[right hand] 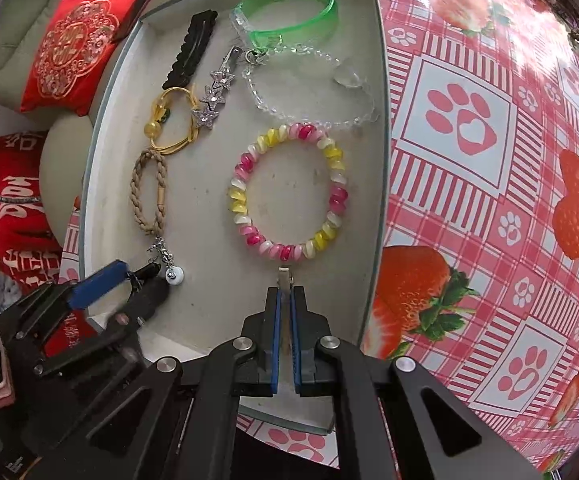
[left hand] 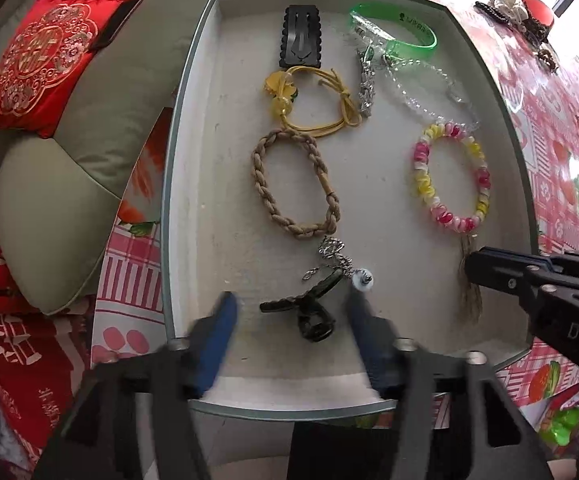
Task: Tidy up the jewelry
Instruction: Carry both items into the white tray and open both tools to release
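Observation:
A shallow white tray [left hand: 187, 120] holds the jewelry. My left gripper [left hand: 291, 304] points straight down, open, with its blue fingers either side of a black claw clip [left hand: 313, 316] and not touching it. A silver chain with a white bead [left hand: 331, 256] lies against the clip. My right gripper [right hand: 285, 292] is shut on the beige tassel [right hand: 284, 276] of a pink, yellow and white bead bracelet [right hand: 241, 168] that lies flat in the tray. In the left wrist view the right gripper [left hand: 469, 268] comes in from the right onto the tassel [left hand: 469, 300].
Further back in the tray lie a braided beige band [left hand: 261, 176], a yellow hair tie [left hand: 285, 100], a black snap clip [left hand: 301, 36], a star clip [right hand: 209, 100], a clear bead bracelet [left hand: 409, 100] and a green bangle [left hand: 409, 28]. More jewelry [left hand: 529, 16] sits on the strawberry tablecloth [right hand: 489, 160]. A sofa with a red cushion [left hand: 45, 60] is left.

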A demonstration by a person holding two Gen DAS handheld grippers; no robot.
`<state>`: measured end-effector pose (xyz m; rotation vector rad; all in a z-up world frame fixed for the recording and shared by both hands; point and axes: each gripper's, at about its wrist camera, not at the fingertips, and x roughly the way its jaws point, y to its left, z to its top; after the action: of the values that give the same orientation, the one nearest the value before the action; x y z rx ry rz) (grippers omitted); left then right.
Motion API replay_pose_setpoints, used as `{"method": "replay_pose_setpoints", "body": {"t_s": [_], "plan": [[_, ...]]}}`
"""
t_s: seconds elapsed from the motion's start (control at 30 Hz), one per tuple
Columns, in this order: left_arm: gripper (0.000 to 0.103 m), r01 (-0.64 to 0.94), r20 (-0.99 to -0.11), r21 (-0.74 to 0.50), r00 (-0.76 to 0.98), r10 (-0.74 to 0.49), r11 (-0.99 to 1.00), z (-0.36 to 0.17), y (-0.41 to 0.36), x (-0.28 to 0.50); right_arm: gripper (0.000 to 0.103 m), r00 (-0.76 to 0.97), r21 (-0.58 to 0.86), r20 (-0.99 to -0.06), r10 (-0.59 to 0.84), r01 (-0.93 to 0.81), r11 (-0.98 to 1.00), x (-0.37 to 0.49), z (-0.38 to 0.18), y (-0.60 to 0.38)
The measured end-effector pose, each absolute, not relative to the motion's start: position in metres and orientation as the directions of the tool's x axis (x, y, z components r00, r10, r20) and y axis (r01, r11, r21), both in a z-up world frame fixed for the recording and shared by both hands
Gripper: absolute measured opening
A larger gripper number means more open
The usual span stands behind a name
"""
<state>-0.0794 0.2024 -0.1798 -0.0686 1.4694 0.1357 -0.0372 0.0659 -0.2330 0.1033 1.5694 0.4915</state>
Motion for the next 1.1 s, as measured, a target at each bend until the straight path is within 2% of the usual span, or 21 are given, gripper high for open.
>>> {"method": "replay_pose_setpoints", "body": {"t_s": [0.23,0.4,0.7,0.73,0.77,0.8,0.83,1.1], "plan": [[0.066,-0.129,-0.993,0.046,0.1,0.059,0.991,-0.173,0.202,-0.083,0.007,-0.089,0.38,-0.925,0.37,-0.234,0.895,-0.033,-0.23,0.061],[0.066,-0.125,-0.994,0.049,0.088,0.06,0.991,-0.171,0.203,-0.08,0.024,-0.085,0.394,-0.919,0.385,-0.228,0.89,-0.031,-0.224,0.056],[0.066,-0.12,-0.993,0.05,0.101,0.063,0.992,-0.165,0.198,-0.079,0.028,-0.074,0.397,-0.917,0.391,-0.217,0.892,-0.031,-0.215,0.048],[0.067,-0.117,-0.993,0.05,0.101,0.062,0.992,-0.165,0.198,-0.08,0.028,-0.073,0.397,-0.918,0.39,-0.216,0.892,-0.032,-0.215,0.048],[0.087,-0.114,-0.993,0.05,0.099,0.062,0.992,-0.165,0.197,-0.08,0.028,-0.072,0.397,-0.918,0.39,-0.213,0.893,-0.032,-0.214,0.047],[0.097,-0.116,-0.992,0.056,0.103,0.068,0.992,-0.164,0.196,-0.08,0.028,-0.07,0.395,-0.919,0.389,-0.212,0.894,-0.032,-0.213,0.048],[0.103,-0.119,-0.99,0.065,0.119,0.079,0.991,-0.16,0.195,-0.082,0.028,-0.066,0.393,-0.919,0.388,-0.21,0.895,-0.032,-0.211,0.047],[0.103,-0.1,-0.991,0.065,0.113,0.076,0.993,-0.156,0.192,-0.083,0.028,-0.039,0.393,-0.919,0.393,-0.201,0.898,-0.031,-0.196,0.042]]}}
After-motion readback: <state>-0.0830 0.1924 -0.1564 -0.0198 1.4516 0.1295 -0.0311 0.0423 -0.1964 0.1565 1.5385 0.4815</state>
